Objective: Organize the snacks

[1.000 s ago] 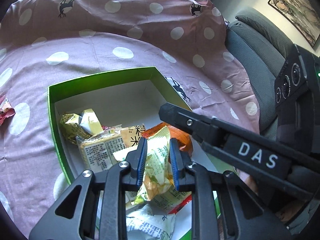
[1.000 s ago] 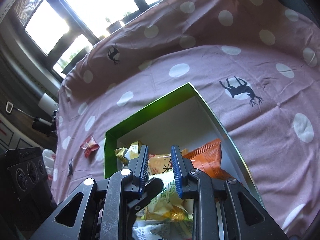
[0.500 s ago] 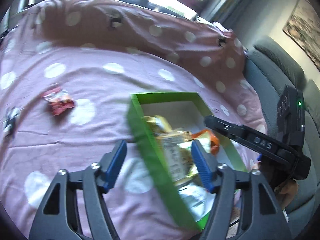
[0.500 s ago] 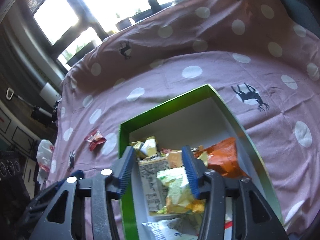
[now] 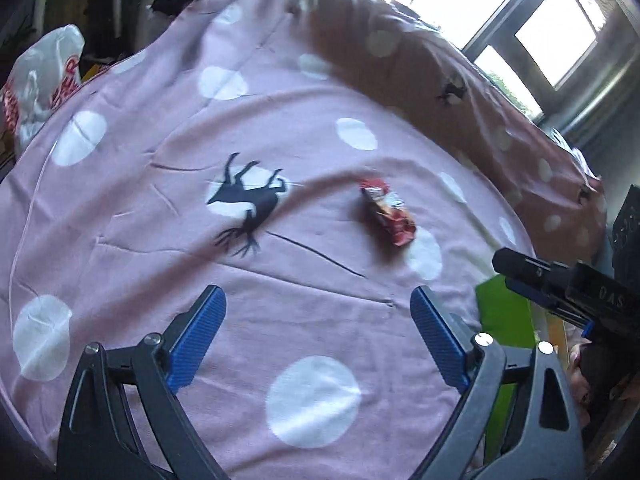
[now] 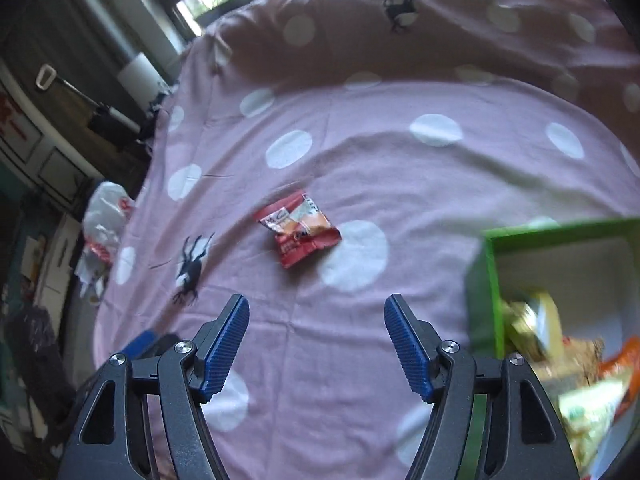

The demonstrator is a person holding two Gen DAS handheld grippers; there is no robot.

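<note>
A small red snack packet (image 5: pixel 387 211) (image 6: pixel 300 233) lies alone on the pink dotted cloth (image 5: pixel 304 296). My left gripper (image 5: pixel 318 300) hovers short of it, jaws opening, nothing between them. My right gripper (image 6: pixel 316 310) points at the same packet from a little nearer the box, jaws also opening and empty. The green box (image 6: pixel 486 280) with several snack bags (image 6: pixel 536 328) sits at the right edge of the right wrist view. In the left wrist view only its green corner (image 5: pixel 504 312) shows, under the other gripper's black fingers (image 5: pixel 532 272).
A white and red plastic bag (image 5: pixel 36 84) (image 6: pixel 106 224) lies beyond the cloth's left edge. Windows and dark furniture stand behind. A raised fold of the cloth (image 6: pixel 440 28) runs along the back.
Both grippers let go of snack bags over the box, opened wide and swung left across the cloth. The red packet now lies ahead of both and the box has slid to the right.
</note>
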